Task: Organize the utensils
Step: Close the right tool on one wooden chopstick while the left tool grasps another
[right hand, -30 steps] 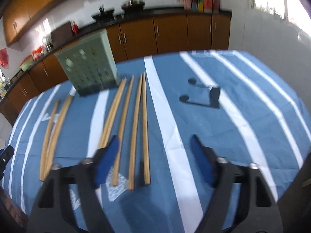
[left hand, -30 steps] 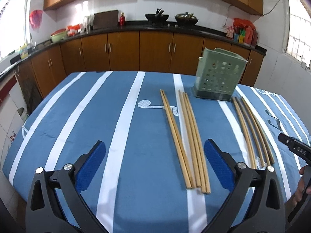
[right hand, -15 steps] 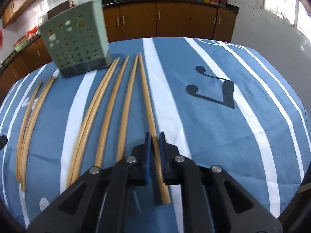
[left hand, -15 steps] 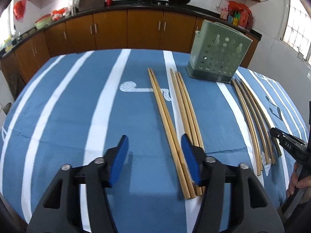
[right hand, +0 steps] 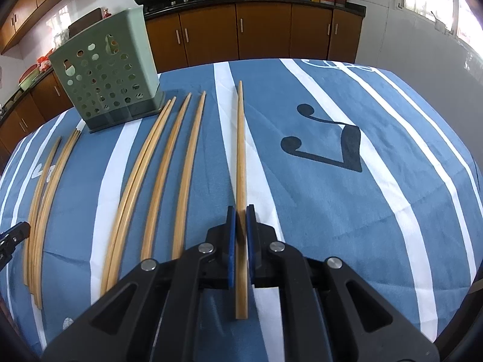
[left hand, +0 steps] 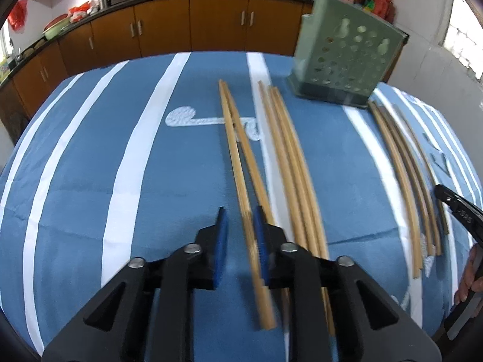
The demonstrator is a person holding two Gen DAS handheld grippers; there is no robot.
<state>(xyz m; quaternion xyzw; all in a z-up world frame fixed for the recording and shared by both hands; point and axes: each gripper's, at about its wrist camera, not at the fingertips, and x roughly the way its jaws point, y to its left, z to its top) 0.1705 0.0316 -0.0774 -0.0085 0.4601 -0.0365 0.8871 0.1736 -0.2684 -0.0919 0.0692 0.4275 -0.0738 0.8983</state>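
Pale wooden chopsticks lie in rows on a blue, white-striped tablecloth (left hand: pixel 90 181). My left gripper (left hand: pixel 240 229) hangs low over the near end of the leftmost pair, its jaws closing. One chopstick (left hand: pixel 238 166) lies between the blue pads, close to the right pad, and a gap shows at the left pad. My right gripper (right hand: pixel 240 229) is shut on the rightmost chopstick (right hand: pixel 240 150), which points straight away, apart from its neighbours (right hand: pixel 187 166). A green perforated utensil holder (right hand: pixel 105 72) stands upright at the far side, also seen in the left wrist view as the holder (left hand: pixel 347 51).
Three more chopsticks (left hand: pixel 289 157) lie just right of the left gripper, and a darker set (left hand: pixel 401 163) lies farther right. The right gripper's black body (left hand: pixel 459 211) and a hand (left hand: pixel 471 274) show at the right edge. Brown kitchen cabinets (right hand: pixel 265 30) line the far wall.
The left gripper dropped toward the leftmost pair and its jaws narrowed from wide to a small gap. The right gripper shut on the rightmost chopstick, which has swung clear of the others.
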